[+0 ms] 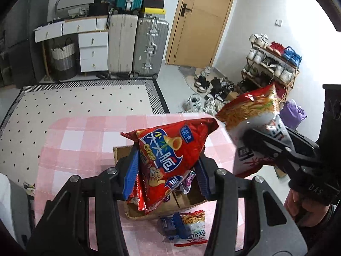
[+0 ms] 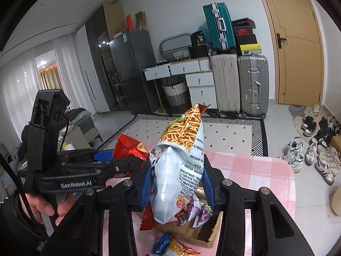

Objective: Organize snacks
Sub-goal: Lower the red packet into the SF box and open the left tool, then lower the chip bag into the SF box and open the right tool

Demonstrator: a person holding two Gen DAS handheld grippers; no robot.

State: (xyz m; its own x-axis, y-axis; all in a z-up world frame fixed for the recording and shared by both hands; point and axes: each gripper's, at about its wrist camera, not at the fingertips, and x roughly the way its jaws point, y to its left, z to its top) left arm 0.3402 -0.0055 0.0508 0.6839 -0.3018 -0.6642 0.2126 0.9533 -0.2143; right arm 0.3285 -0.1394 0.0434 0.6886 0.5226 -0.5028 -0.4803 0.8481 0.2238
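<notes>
While the left gripper [image 1: 166, 170] clamps its blue fingers on a red crisp bag [image 1: 170, 155], that bag hides most of the cardboard box [image 1: 183, 202] directly beneath it, so the contents are hard to read. Off to its right, the right gripper [image 2: 178, 183] pinches a white noodle-snack bag [image 2: 181, 166] held upright in the air. Another small packet [image 1: 187, 228] lies on the pink checked tablecloth [image 1: 85, 140] just behind the box, partly cut off

Box [image 1: 183, 202], snack bag [image 1: 187, 228] on table [image 1: 85, 140]
</notes>
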